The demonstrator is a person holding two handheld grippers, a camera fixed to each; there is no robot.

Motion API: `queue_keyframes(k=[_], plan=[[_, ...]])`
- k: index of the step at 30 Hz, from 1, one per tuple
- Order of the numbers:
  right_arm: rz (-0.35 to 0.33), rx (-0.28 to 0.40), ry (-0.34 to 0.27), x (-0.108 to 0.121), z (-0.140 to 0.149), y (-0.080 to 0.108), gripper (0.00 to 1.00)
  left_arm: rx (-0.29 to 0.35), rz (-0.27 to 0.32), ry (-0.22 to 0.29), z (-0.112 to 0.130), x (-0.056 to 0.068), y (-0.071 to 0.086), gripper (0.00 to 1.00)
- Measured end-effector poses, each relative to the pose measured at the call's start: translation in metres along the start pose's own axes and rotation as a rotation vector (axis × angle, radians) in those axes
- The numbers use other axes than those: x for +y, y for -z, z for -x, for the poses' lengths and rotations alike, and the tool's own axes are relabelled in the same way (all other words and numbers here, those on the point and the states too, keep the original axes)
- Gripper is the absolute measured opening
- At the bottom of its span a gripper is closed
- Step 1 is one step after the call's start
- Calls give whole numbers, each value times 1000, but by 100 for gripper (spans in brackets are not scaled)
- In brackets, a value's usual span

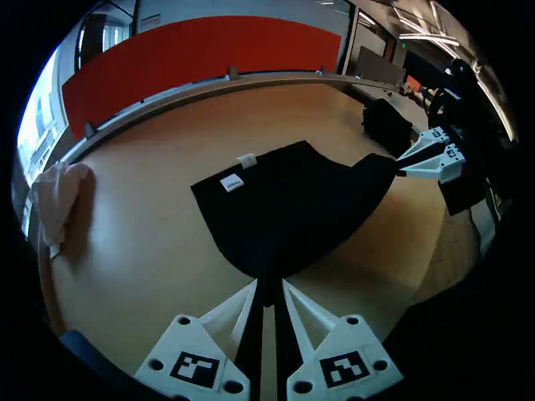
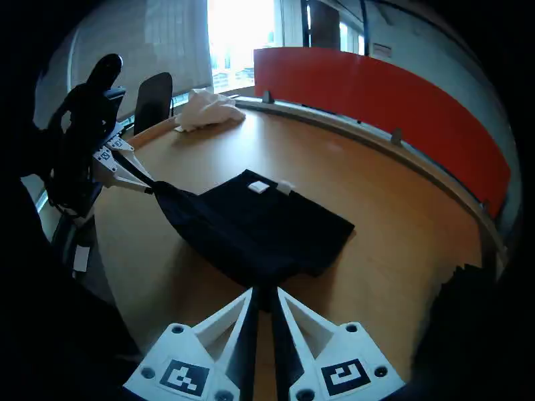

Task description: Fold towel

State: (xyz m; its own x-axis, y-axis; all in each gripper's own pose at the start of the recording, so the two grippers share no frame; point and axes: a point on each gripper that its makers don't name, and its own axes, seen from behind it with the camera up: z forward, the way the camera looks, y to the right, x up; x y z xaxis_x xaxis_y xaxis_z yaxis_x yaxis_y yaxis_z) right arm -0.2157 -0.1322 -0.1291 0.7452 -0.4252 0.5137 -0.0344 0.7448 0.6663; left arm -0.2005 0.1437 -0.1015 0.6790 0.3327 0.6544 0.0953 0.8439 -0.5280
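Closest to the lens, my left gripper point(image 1: 269, 294) is clamped tight on 1 corner of the black towel point(image 1: 294, 200), and my right gripper point(image 2: 265, 294) is pinched on another corner the same way. Left to right in the left gripper view: a white cloth point(image 1: 59, 194) bunched at the table point(image 1: 147, 220) edge, the towel mid-table with its near edge lifted, then my right gripper.

The black towel point(image 1: 287, 200) is lying partly spread on the counter point(image 1: 147, 220), white tags point(image 1: 232, 182) showing at its far edge, two of its corners hanging raised.
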Motion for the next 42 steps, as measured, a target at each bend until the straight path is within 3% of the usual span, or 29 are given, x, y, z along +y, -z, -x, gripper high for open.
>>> queue_keyframes(k=[14,26,33,42], plan=[[-20,-16,-16,-15,-2,17,11,-14,11,13,3,10,21,10],[-15,-24,-14,-12,-4,20,11,-13,10,10,-2,11,22,10],[-5,-22,-2,2,-16,13,11,-1,-6,11,-15,1,14,10],[10,-33,4,26,-26,-9,11,-13,-23,12,-32,-16,-10,10]])
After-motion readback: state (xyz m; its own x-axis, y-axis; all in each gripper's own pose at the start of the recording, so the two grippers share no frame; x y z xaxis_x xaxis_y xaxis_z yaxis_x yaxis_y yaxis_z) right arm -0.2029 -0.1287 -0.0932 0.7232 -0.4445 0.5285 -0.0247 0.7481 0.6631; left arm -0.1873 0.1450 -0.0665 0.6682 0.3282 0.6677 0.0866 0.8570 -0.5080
